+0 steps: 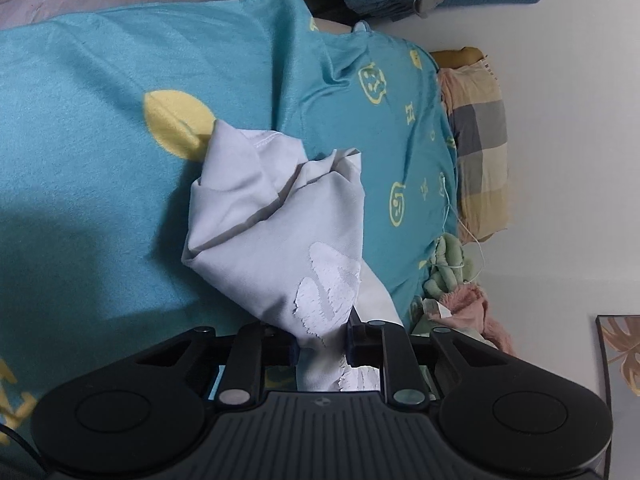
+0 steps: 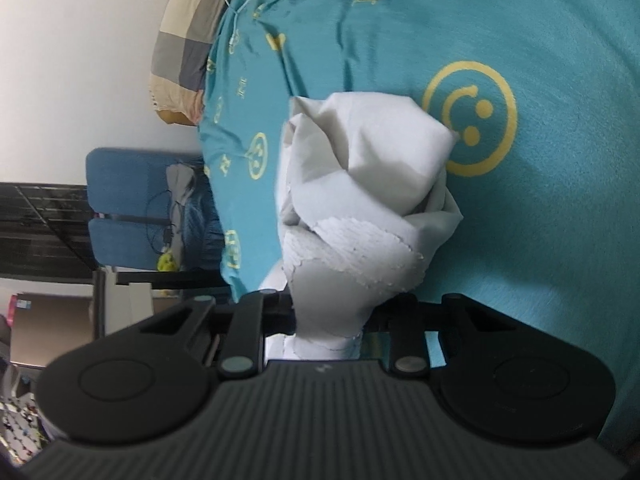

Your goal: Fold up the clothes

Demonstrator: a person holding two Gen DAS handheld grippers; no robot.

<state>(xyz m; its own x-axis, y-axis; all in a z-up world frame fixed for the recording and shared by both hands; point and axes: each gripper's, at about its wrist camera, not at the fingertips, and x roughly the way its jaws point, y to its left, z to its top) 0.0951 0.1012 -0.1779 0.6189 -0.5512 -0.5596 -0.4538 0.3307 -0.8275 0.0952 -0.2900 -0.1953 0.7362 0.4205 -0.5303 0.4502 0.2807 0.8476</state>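
Left gripper (image 1: 322,342): I have it clamped on the shirt (image 1: 276,216), cloth bunched between both jaws. Shirt is pale grey-white, crumpled, hanging forward from the jaws over the teal blanket (image 1: 100,180). It has a white textured patch (image 1: 328,284) with ragged edges right by the pinch. A stitched hem shows at the far end, folds run diagonally, nothing flat.

Right gripper (image 2: 332,316): also closed on the shirt (image 2: 368,160), fabric pinched between the jaws. Here the cloth is balled up into a rounder lump, with the same textured patch (image 2: 360,244) wrapping its near side. It sits over the blanket (image 2: 560,240), partly covering a yellow smiley (image 2: 470,118).

View differences:
- Left view only: solid yellow dot (image 1: 176,124) on the blanket just beside the shirt's far tip; green and pink plush heap (image 1: 460,284) at the blanket's right edge; picture frame (image 1: 620,360) bottom right.
- Right view only: blue chair (image 2: 124,208) off the bed's left side, dark shelving behind it, cluttered floor corner lower left.
- Both: checked pillow (image 1: 478,140) (image 2: 188,36) against the white wall, thin white cable (image 1: 452,208) (image 2: 236,16) trailing over the blanket.

Can't tell from either view whether the shirt touches the blanket or hangs clear.
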